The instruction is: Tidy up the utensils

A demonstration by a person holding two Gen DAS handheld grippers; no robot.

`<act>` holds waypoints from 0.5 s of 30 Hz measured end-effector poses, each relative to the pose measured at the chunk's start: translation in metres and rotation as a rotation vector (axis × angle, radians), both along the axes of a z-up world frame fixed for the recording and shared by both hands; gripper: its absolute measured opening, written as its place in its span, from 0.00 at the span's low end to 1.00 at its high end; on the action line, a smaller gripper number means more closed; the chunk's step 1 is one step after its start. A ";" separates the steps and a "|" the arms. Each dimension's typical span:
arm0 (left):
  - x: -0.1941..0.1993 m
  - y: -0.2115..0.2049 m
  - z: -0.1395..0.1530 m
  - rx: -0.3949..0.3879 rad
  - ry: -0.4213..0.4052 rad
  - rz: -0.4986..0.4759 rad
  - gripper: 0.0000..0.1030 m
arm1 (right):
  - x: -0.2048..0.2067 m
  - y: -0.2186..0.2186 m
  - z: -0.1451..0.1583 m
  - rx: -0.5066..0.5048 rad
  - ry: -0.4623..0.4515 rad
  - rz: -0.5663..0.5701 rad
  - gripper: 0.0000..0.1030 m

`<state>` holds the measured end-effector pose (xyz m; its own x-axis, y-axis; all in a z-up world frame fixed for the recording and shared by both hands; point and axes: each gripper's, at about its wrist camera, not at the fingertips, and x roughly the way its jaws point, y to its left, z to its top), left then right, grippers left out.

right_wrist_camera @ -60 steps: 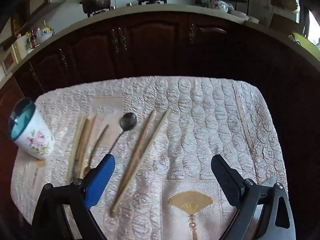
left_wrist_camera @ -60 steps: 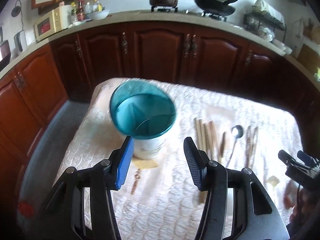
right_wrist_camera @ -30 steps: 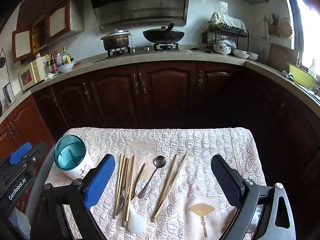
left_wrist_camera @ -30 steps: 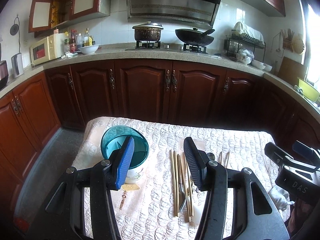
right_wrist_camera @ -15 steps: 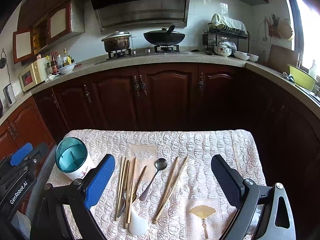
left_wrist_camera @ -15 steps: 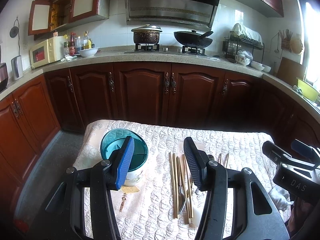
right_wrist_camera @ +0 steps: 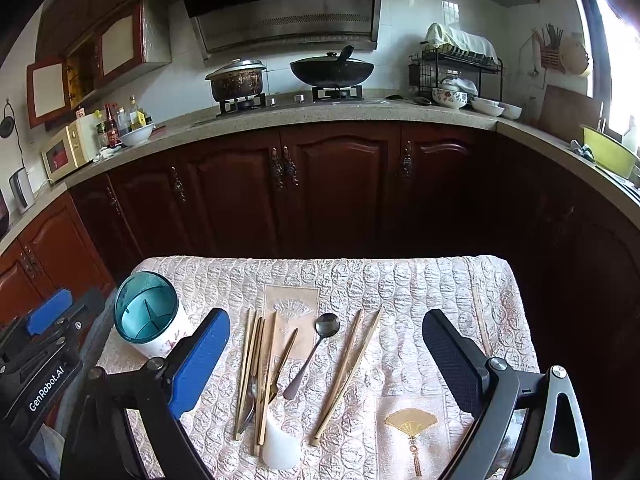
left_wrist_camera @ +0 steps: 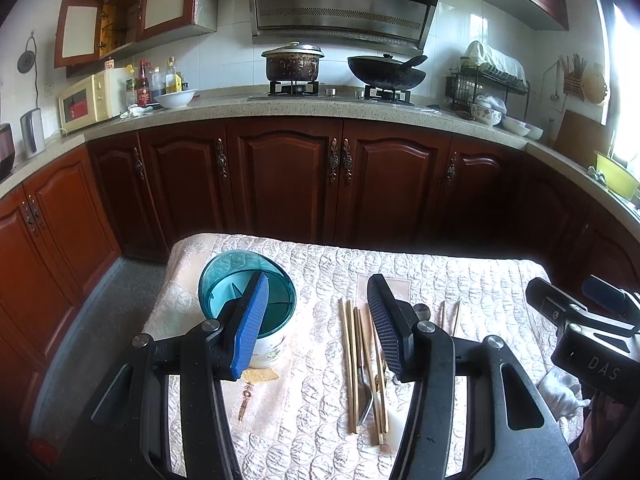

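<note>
A white floral utensil holder with a teal divided insert (right_wrist_camera: 146, 314) stands at the table's left; it also shows in the left wrist view (left_wrist_camera: 276, 308). Beside it lie a bunch of wooden chopsticks with a metal fork (right_wrist_camera: 256, 368), a dark metal spoon (right_wrist_camera: 314, 350) and a separate chopstick pair (right_wrist_camera: 348, 368). The bunch also shows in the left wrist view (left_wrist_camera: 354, 360). My left gripper (left_wrist_camera: 316, 324) is open and empty, held above the table near the holder. My right gripper (right_wrist_camera: 326, 360) is wide open and empty above the utensils.
A small white cup-like object (right_wrist_camera: 280, 442) stands at the near ends of the chopsticks. The table carries a quilted cream cloth (right_wrist_camera: 420, 300). Dark wooden cabinets (right_wrist_camera: 340, 184) and a counter with pots stand behind it.
Both grippers have pulled up and back from the table over two seconds, so the kitchen came into view. In the last half second they barely moved. The utensils stay put.
</note>
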<state>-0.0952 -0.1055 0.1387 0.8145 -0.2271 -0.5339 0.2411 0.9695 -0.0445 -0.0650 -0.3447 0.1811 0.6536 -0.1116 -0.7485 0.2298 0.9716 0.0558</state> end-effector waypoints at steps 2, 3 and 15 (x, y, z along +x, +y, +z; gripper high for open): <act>0.001 0.000 0.000 0.002 0.003 0.000 0.50 | 0.000 0.000 0.000 -0.002 0.000 -0.002 0.93; 0.001 -0.001 -0.001 0.002 0.003 0.000 0.50 | 0.000 0.001 -0.001 -0.004 0.001 -0.003 0.93; 0.001 0.000 -0.004 0.004 -0.001 0.007 0.50 | 0.002 0.003 -0.005 -0.006 0.011 -0.001 0.93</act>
